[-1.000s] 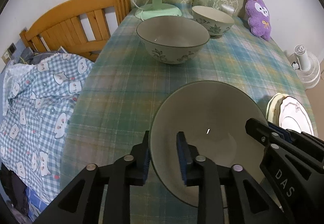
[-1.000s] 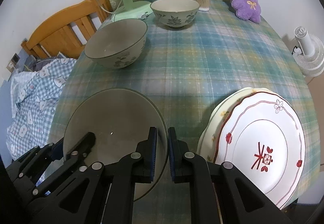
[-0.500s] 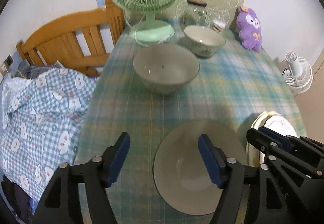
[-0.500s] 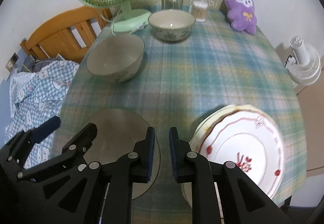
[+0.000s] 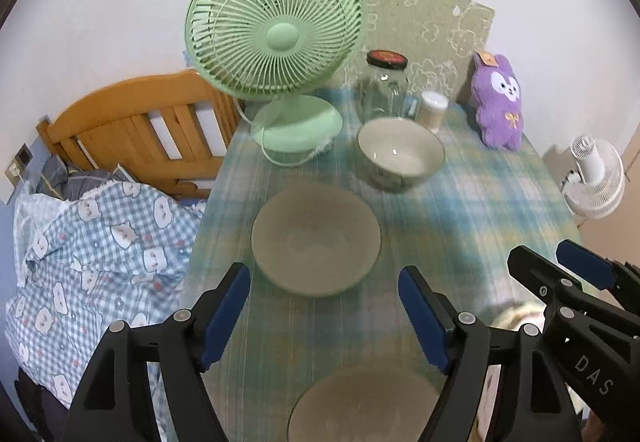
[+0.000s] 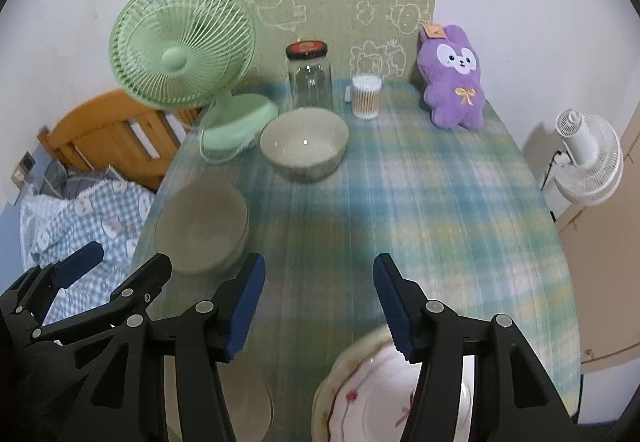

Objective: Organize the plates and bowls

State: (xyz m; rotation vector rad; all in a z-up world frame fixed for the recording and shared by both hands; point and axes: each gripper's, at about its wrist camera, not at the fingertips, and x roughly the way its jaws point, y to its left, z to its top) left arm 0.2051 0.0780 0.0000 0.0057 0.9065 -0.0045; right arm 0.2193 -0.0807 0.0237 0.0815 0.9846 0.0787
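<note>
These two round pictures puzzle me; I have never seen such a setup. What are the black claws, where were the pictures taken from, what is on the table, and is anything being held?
The black claws are two hand-held grippers, one in each of a person's hands, each carrying a wide-angle camera that looks along its fingers. One picture is from the left gripper, the other from the right gripper. On the checked table stand three bowls: the near bowl, the middle bowl and the far bowl. There are also stacked plates, a green fan, a jar and a purple toy. Nothing is held: both grippers' jaws have just been opening, with nothing between them.
</note>
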